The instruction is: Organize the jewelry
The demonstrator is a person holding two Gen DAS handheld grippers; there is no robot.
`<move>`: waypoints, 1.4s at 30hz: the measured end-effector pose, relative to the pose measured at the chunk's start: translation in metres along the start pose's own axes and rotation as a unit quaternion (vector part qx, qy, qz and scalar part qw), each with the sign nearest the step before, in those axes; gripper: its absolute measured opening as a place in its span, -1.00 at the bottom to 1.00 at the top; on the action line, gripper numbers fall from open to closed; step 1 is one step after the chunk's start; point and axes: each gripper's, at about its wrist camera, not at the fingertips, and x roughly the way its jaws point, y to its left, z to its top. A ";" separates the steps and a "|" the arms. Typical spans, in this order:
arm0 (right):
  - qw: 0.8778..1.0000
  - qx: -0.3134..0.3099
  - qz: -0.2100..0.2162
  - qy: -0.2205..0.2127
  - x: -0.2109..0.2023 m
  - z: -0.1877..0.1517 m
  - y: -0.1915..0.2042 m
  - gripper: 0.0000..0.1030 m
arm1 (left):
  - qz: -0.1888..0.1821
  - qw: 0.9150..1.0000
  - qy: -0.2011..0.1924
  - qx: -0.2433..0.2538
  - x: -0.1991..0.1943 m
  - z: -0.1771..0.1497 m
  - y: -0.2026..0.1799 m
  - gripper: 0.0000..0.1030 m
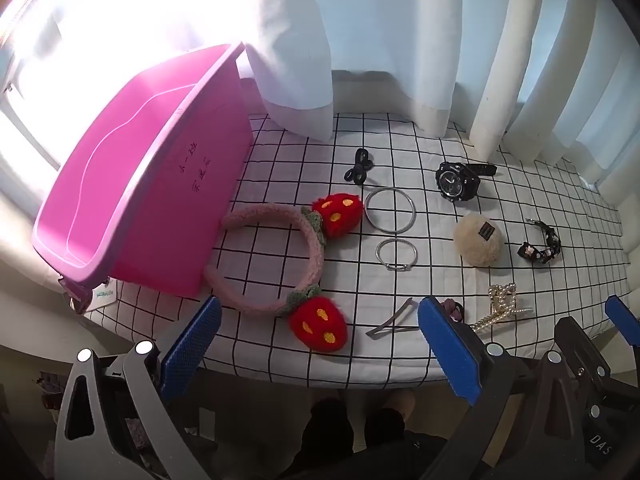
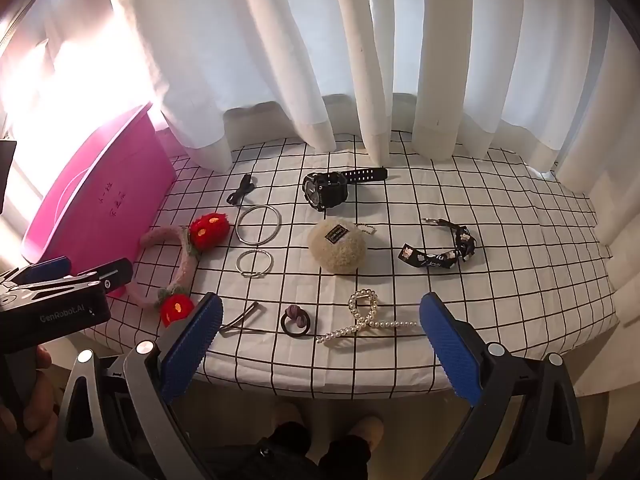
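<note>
Hovering at the bottom of both views, the left gripper (image 1: 320, 344) and the right gripper (image 2: 320, 340) stand with their blue fingers spread wide and nothing between them, above the near edge of the checked cloth (image 2: 500, 340). Nearest in the right wrist view lie a thin metal hair clip (image 2: 239, 322) at lower left, a dark ring with a purple knot (image 2: 295, 322) at lower centre, and a pearl clip (image 2: 366, 318) just right of it. In the left wrist view the pink strawberry headband (image 1: 276, 256) curves through the lower middle, touching the side of the pink bin (image 1: 132, 184), which fills the left of the frame and stands open. Mid-frame sit the small silver bangle (image 1: 397, 255) and, just beyond it, the large silver bangle (image 1: 390, 210), with a fluffy beige pouch (image 1: 479, 242) to their right and a black patterned hair band (image 1: 540, 244) at far right. Farthest, near the white curtain (image 1: 440, 40), lie black hair ties (image 1: 359, 166) and a black watch (image 1: 458, 180).
</note>
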 end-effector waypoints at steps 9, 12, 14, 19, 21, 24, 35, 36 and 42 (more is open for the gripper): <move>1.000 0.001 0.000 0.000 -0.002 -0.001 -0.001 0.83 | 0.001 1.000 0.000 0.000 0.001 0.001 0.002 0.88; 1.000 0.001 0.000 0.002 0.000 -0.001 0.000 0.83 | 0.001 1.000 0.000 0.001 0.001 0.001 0.002 0.88; 1.000 0.000 0.000 0.001 0.000 -0.001 0.000 0.83 | 0.002 1.000 0.000 0.001 0.001 0.001 0.002 0.88; 1.000 -0.001 -0.001 0.001 -0.002 0.001 0.001 0.83 | 0.002 1.000 0.000 0.002 0.000 0.000 0.002 0.88; 1.000 -0.001 -0.001 0.001 -0.002 0.000 0.001 0.83 | 0.002 1.000 -0.001 0.001 0.000 0.000 0.002 0.88; 1.000 -0.002 -0.001 0.001 -0.003 0.001 0.001 0.83 | 0.002 1.000 -0.001 0.001 0.001 0.001 0.002 0.88; 1.000 -0.004 -0.001 -0.004 -0.004 0.000 0.002 0.83 | 0.002 1.000 -0.001 0.001 0.001 0.000 0.002 0.88; 1.000 -0.003 -0.001 -0.004 -0.004 0.000 0.002 0.83 | 0.002 1.000 -0.001 0.001 0.001 0.000 0.002 0.88; 1.000 -0.004 0.000 -0.003 -0.004 0.001 0.001 0.83 | 0.002 1.000 -0.001 0.001 0.001 0.000 0.002 0.88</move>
